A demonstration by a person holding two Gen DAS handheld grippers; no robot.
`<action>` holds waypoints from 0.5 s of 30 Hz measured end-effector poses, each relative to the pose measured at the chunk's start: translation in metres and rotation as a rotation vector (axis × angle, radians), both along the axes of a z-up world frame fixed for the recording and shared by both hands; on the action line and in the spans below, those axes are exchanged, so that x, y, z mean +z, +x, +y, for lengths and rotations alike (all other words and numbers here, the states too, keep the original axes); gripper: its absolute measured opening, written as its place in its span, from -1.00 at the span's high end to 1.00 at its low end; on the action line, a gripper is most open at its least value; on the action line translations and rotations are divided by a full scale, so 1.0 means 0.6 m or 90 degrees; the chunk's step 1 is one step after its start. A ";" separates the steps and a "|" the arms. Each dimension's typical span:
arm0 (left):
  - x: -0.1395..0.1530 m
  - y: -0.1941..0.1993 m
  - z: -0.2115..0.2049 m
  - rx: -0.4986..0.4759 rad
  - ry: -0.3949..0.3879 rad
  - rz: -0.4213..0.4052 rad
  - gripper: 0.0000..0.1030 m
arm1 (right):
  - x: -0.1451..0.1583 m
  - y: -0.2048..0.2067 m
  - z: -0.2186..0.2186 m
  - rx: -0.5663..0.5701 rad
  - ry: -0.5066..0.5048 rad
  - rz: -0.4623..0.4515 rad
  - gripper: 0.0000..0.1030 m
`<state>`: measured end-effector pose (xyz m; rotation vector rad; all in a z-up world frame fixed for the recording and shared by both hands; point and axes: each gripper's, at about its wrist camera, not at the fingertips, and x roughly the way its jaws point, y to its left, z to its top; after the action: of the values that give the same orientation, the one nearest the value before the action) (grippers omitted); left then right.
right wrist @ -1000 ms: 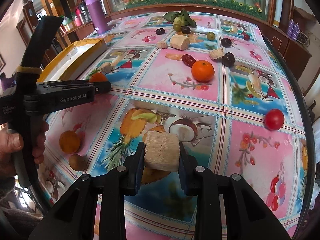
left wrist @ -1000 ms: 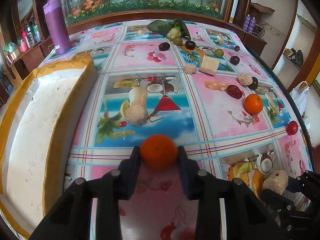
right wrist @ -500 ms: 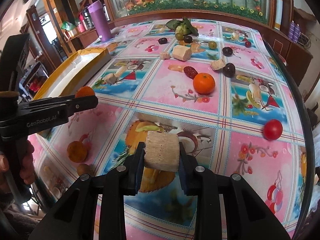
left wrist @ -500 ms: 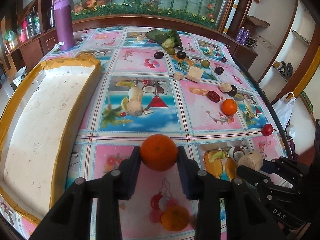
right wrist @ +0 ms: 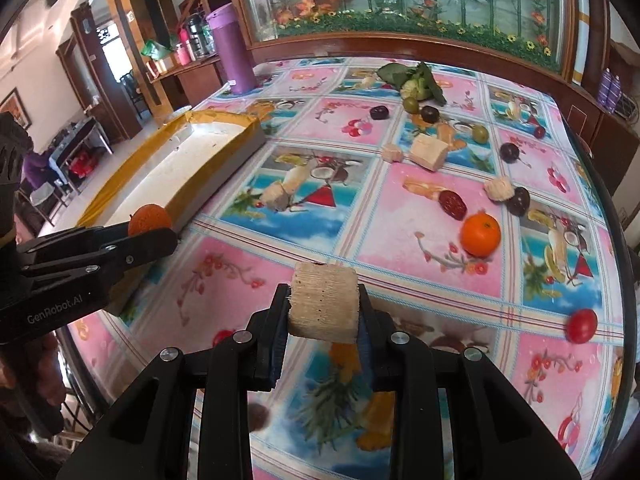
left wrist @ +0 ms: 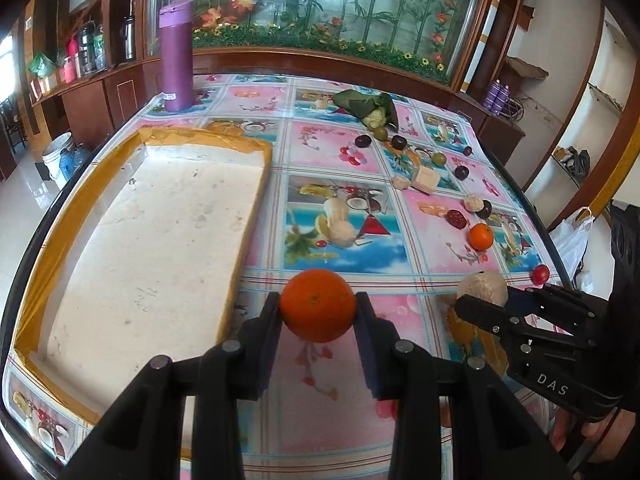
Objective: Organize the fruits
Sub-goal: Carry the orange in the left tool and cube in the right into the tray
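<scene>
My left claw [left wrist: 318, 312] stays clamped on an orange [left wrist: 318, 305], my right claw [right wrist: 323, 308] on a pale ribbed chunk [right wrist: 323, 301]. Both have lifted off the counter [left wrist: 340, 400] towards the empty tray [left wrist: 160, 240], so 2 pieces look ready to drop in.

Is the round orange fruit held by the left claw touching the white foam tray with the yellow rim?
Apart. In the left wrist view the orange sits clamped in the left gripper, with tablecloth showing between it and the foam tray.

Home dining room: fruit-print tablecloth [left wrist: 340, 420], wooden cabinets [left wrist: 92, 104], thermos flasks [left wrist: 86, 50] on sideboard.
</scene>
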<state>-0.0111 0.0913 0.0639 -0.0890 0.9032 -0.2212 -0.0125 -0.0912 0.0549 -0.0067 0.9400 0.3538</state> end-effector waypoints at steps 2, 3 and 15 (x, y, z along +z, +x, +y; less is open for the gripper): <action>0.004 0.001 0.023 0.012 -0.003 -0.005 0.25 | 0.003 0.009 0.021 0.011 0.001 0.002 0.44; 0.005 0.002 0.033 0.020 -0.002 -0.006 0.25 | 0.006 0.013 0.032 0.017 0.001 0.001 0.44; -0.002 0.011 0.172 0.117 -0.003 -0.005 0.25 | 0.029 0.058 0.164 0.106 0.000 -0.008 0.44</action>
<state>-0.0047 0.1947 0.0629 -0.1738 0.8819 -0.0528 0.0226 0.0069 0.0724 -0.0875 0.9300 0.5066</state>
